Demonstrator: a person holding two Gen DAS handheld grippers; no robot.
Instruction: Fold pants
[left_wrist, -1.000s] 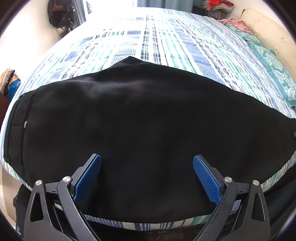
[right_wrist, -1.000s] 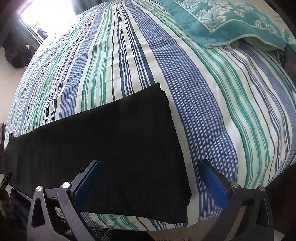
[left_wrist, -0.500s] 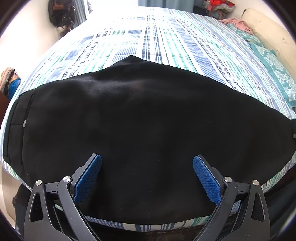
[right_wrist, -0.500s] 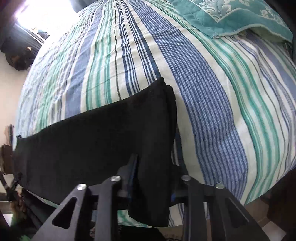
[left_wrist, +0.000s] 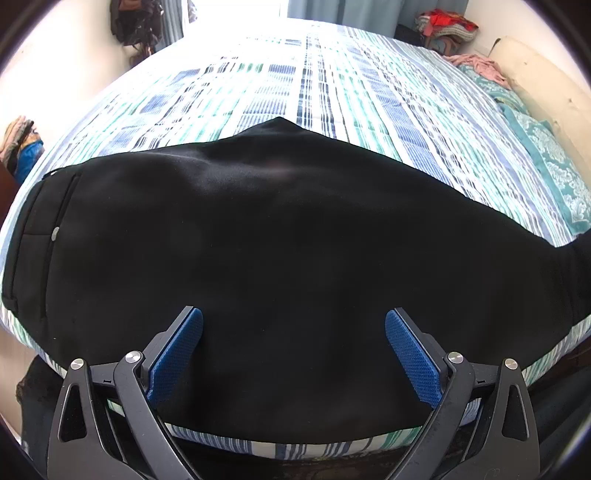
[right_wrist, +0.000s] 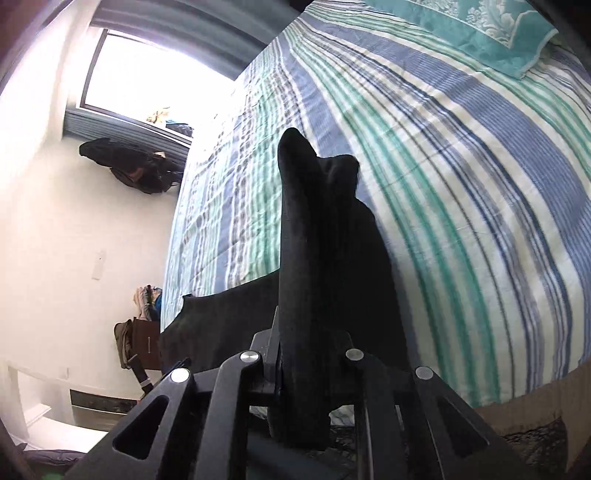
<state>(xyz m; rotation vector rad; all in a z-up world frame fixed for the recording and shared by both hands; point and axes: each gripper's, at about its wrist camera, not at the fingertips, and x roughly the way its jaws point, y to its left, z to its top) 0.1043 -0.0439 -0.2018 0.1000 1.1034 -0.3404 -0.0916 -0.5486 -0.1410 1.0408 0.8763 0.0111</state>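
Observation:
Black pants (left_wrist: 280, 236) lie flat across the striped bed, waistband with a small button at the left. My left gripper (left_wrist: 293, 332) is open, its blue pads (left_wrist: 177, 347) hovering over the near edge of the pants, holding nothing. My right gripper (right_wrist: 306, 339) is shut on the leg end of the pants (right_wrist: 314, 236) and holds it lifted above the bed, the cloth standing up between the jaws. In the left wrist view that raised end shows at the far right (left_wrist: 580, 258).
The bed has a blue, green and white striped cover (right_wrist: 461, 184). A teal patterned pillow (right_wrist: 480, 26) lies at the head end. Clothes piles (left_wrist: 443, 22) and a hanging bag (right_wrist: 129, 166) are by the walls. A window (right_wrist: 155, 70) is behind the bed.
My right gripper closed on the leg end of the pants and lifted it off the bed, tilting upward. My left gripper stayed open and still.

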